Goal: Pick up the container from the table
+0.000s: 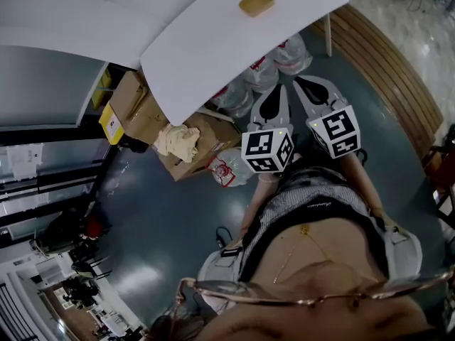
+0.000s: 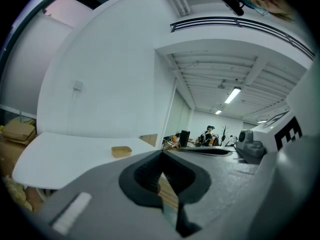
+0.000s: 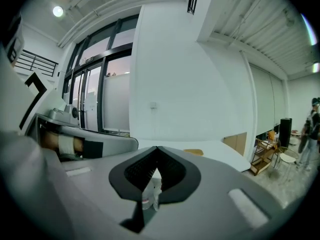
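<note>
Approach step — left claw (image 2: 161, 154) and right claw (image 3: 157, 149) both pressed together, empty. Container (image 1: 257, 3) sits at twelve o'clock on the tabletop (image 1: 213, 41), well apart. Next, probably — reach forward and spread a claw.

A: Container (image 1: 257, 3)?
B: On the table (image 1: 192, 55), well ahead of me.
A: Grippers?
B: My left gripper (image 1: 279, 91) and right gripper (image 1: 300, 81) are side by side, short of the table's near edge.
A: Floor?
B: Bottles (image 1: 263, 73) at that edge, boxes (image 1: 142, 109) further left.
</note>
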